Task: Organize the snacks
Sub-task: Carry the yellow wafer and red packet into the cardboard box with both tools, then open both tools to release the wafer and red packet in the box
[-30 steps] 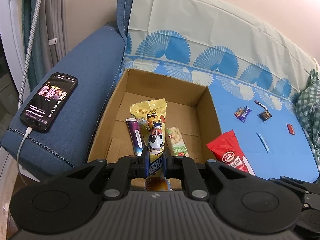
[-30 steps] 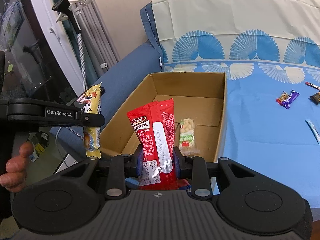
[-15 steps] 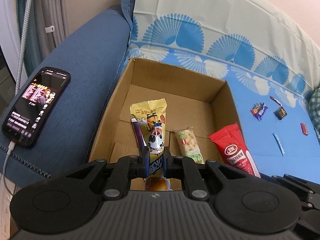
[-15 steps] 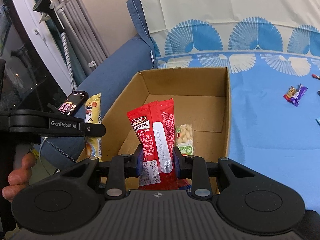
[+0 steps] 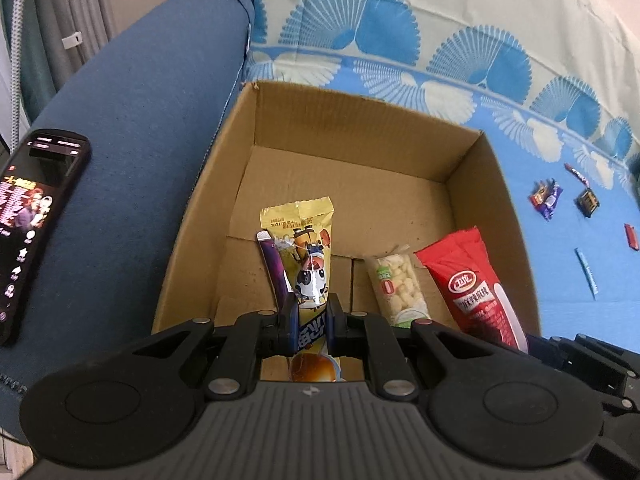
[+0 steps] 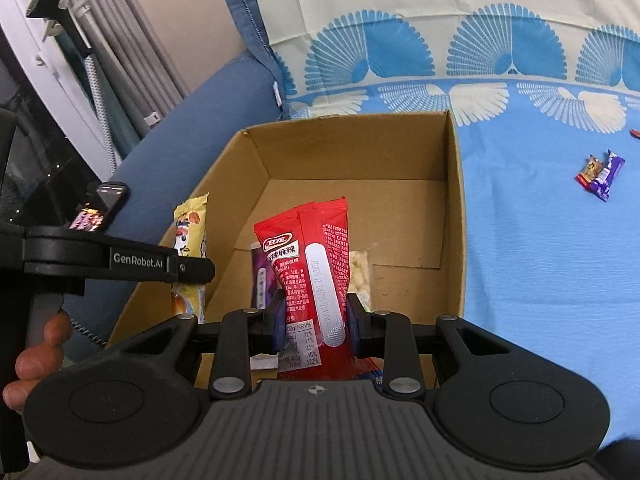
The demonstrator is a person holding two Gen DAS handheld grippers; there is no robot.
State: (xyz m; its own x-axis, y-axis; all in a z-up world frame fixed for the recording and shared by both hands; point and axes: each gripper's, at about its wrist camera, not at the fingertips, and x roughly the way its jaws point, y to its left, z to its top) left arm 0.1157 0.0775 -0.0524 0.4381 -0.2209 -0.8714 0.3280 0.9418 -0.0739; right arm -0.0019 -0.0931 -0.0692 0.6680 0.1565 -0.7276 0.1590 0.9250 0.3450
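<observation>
My left gripper [image 5: 312, 322] is shut on a yellow snack packet with a cow picture [image 5: 306, 256] and holds it over the near part of the open cardboard box [image 5: 352, 120]. My right gripper [image 6: 314, 320] is shut on a red snack packet [image 6: 312, 256], also over the box [image 6: 454, 200]. The red packet shows in the left wrist view [image 5: 472, 284], and the yellow packet in the right wrist view [image 6: 192, 240]. A purple bar [image 5: 274, 268] and a clear packet of white puffs [image 5: 396, 288] lie on the box floor.
A lit phone [image 5: 32, 216] lies on the blue sofa arm [image 5: 140, 120] left of the box. Small wrapped sweets [image 5: 546, 198] and a blue stick [image 5: 586, 270] lie on the blue sheet [image 6: 540, 240] right of the box. A hand [image 6: 36, 352] holds the left gripper.
Both grippers have moved forward over the box, keeping their packets. The box now fills more of both views, and the red packet sits above the box's right side.
</observation>
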